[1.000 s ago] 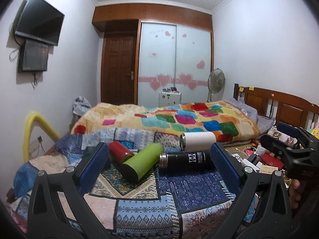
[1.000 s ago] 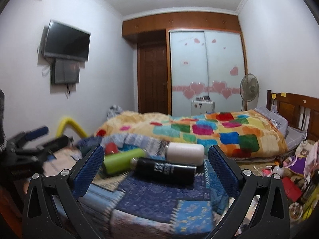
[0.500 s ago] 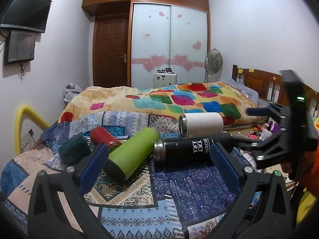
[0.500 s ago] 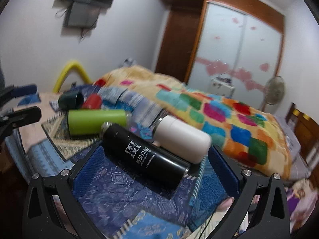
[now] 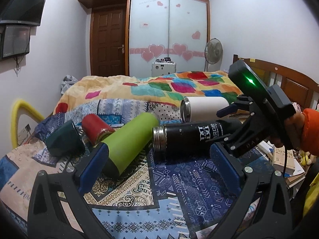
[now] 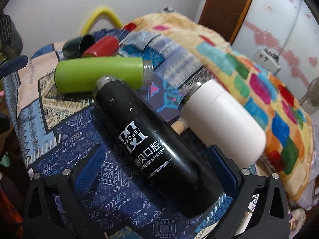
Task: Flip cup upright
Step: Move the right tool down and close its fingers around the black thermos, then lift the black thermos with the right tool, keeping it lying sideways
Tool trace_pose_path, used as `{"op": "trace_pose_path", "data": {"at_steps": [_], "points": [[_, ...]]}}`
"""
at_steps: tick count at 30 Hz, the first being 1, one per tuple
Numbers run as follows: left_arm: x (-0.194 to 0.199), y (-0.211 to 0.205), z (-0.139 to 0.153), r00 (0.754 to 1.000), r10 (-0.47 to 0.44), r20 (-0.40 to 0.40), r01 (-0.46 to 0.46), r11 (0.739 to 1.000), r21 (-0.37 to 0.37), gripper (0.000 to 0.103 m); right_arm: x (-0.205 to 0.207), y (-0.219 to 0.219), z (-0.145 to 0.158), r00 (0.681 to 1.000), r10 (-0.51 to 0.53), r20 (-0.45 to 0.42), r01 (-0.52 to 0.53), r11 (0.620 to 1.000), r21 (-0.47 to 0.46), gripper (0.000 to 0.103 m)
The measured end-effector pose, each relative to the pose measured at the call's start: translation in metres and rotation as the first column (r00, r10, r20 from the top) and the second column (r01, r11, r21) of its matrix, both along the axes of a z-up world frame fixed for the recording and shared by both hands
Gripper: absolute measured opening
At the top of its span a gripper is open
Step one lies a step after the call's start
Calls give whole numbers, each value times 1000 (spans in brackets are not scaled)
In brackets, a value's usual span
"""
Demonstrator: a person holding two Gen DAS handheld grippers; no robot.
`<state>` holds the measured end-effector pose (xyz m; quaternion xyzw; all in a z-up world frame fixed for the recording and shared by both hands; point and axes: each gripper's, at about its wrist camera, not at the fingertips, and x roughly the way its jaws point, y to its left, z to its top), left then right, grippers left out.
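Note:
Several cups lie on their sides on a patterned blue quilt: a black flask (image 5: 196,137) (image 6: 147,145), a white cup (image 5: 205,109) (image 6: 221,119), a green flask (image 5: 129,141) (image 6: 99,73), a red cup (image 5: 95,127) (image 6: 103,46) and a dark green cup (image 5: 63,141) (image 6: 77,43). My right gripper (image 6: 157,175) is open, its blue pads either side of the black flask's base end. It also shows in the left wrist view (image 5: 233,127). My left gripper (image 5: 157,167) is open and empty, just short of the green and black flasks.
A bed with a colourful patchwork blanket (image 5: 159,87) lies behind the cups. A wooden headboard (image 5: 289,79) and stacked books (image 5: 283,159) are at right, a yellow foam tube (image 5: 18,109) at left, a fan (image 5: 213,51) and wardrobe doors at the back.
My right gripper has come down and forward until its open jaws straddle the black flask's base end. My left gripper has edged closer to the cups. The cups have not moved.

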<state>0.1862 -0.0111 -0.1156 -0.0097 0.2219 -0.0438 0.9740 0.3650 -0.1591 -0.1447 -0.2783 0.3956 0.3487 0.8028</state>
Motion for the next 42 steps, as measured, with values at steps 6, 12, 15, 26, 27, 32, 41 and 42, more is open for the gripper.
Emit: {"op": "trace_pose_path", "data": {"at_steps": [6,12,15,26,27,32,41,42], "points": [[3,4,-7,1000,7,-23,-8,1000,-12,103,7,14,-9,999,-1,-47,-2,998,-66,97],[0,8,-8,1000,16,-19,-16,1000,-13,103,4,12,-8,996,-3,-84,-4,996,-87,91],[-2,11,-8,1000,20,-21,-21,1000,-22,103,0,11,-4,993,21,-117,-31,996,-83,84],[-2,16,-11,999,32,-34,-33,999,-28,103,-7,30,-17,979,41,-199,-56,996,-71,72],[-2,16,-10,999,33,-34,-34,999,-29,103,-6,29,-15,981,28,-194,-40,997,-61,63],[-2,21,-8,999,41,-31,-42,998,-42,103,-9,28,-16,980,11,-197,-21,999,-48,62],[-10,18,4,999,46,-4,-46,999,-19,103,-20,31,-25,976,-13,-216,2,998,-55,62],[-12,18,7,999,46,2,-45,999,-16,103,-22,31,-23,977,-18,-213,9,999,-43,61]]}}
